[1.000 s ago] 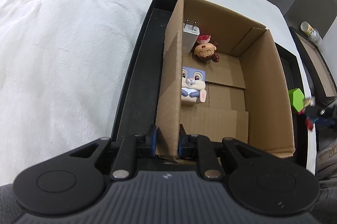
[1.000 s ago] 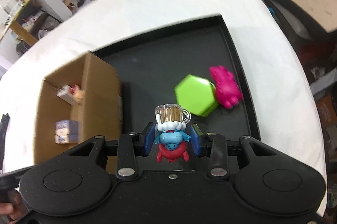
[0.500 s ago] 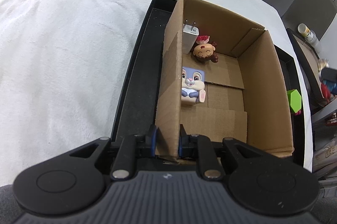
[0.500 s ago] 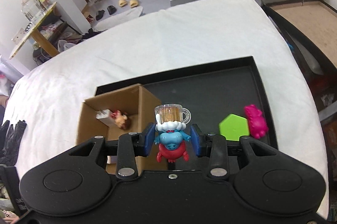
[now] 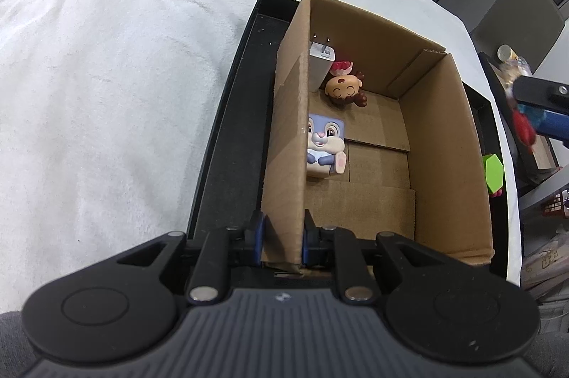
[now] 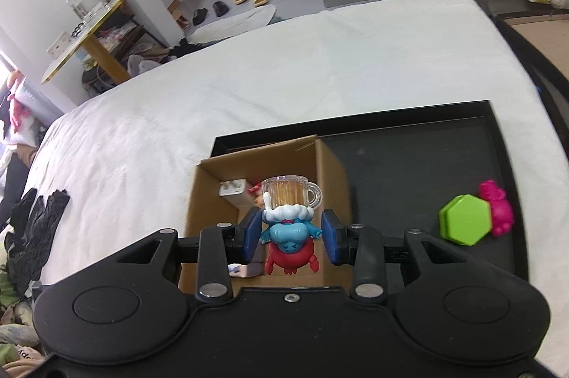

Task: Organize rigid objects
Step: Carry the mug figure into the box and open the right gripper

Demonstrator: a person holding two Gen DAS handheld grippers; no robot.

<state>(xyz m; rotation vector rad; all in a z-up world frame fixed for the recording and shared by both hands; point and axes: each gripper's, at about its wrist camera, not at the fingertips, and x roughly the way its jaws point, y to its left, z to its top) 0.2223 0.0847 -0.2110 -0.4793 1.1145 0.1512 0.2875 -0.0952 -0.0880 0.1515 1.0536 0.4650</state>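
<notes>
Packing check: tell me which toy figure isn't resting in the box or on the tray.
The blue figure with the beer mug: it hangs clamped in the right gripper, above the cardboard box.

Each gripper was a matte black plastic tool. The left gripper (image 5: 281,237) carried a ribbed grey body with a small pale logo at its middle, flanked by two round black lobes with a faint circle pressed into each. Two black bars with silver round caps ran forward to blue pads (image 5: 258,235). The right gripper (image 6: 290,237) had the same lobes, silver-capped bars and blue pads (image 6: 253,235), with one screw at its centre edge.
</notes>
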